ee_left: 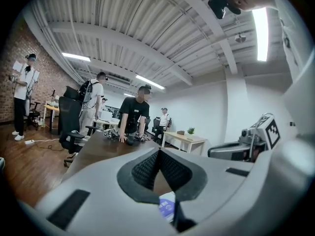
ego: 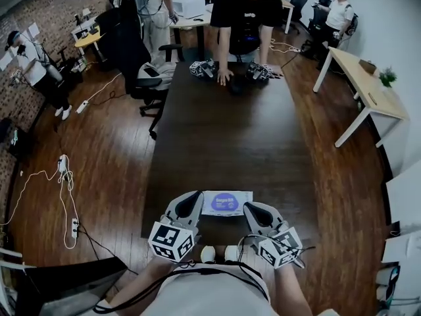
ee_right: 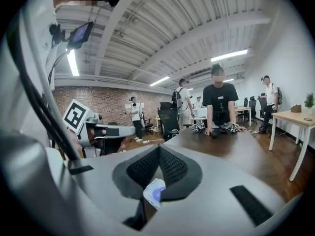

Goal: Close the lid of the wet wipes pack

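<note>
Here the wet wipes pack [ego: 227, 203] lies flat on the dark worktop [ego: 223, 130], close to its near edge and right in front of the person. Its long axis runs left to right, along that edge. The left gripper [ego: 193, 199] sits just beside the pack's left end, and the right gripper [ego: 253, 208] is at its right end, so the pack lies between the two. Both point toward the far end of the worktop. In each gripper view the dark ribbed fingers [ee_left: 142, 168] meet at their tips with nothing gripped. Only a corner of the pack and some bare worktop show through the gap beneath them, so both grippers look to be held above the pack, not on it. From the head view the right one overlaps the pack's end while the left stands a little clear, which probably makes the right hand marginally nearer. The round purple patch on top looks flat, but whether the lid is snapped fully shut is too small to tell. Any further press would have to come downward and inward, toward the pack's middle.
</note>
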A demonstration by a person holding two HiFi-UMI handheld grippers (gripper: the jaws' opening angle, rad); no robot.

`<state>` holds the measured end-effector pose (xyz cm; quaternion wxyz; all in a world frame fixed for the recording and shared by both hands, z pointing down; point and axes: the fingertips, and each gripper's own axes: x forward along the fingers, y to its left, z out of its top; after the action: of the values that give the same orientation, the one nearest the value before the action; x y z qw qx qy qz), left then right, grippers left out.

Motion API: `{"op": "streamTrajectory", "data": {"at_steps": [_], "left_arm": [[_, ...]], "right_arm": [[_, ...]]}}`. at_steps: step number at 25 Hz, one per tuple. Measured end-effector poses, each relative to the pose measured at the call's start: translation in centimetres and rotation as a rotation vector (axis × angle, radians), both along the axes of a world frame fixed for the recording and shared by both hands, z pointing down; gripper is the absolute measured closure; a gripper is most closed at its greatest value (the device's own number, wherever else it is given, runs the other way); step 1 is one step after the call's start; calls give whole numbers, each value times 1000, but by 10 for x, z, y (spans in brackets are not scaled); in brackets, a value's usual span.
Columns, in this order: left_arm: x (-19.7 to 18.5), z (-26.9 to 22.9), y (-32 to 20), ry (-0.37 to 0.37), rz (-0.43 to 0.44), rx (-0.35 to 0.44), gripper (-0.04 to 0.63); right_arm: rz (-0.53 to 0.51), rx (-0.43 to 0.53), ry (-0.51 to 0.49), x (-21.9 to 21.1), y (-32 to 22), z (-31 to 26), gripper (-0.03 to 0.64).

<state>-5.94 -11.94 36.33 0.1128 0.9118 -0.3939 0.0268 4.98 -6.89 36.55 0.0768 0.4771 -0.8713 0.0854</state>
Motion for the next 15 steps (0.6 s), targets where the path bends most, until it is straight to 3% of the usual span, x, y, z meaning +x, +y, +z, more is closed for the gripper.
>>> {"op": "streamTrajectory", "data": {"at_steps": [15], "left_arm": [[-13, -3, 21, 40, 63, 28, 594]], "right_arm": [[129, 57, -16, 1, 21, -17, 611]]}}
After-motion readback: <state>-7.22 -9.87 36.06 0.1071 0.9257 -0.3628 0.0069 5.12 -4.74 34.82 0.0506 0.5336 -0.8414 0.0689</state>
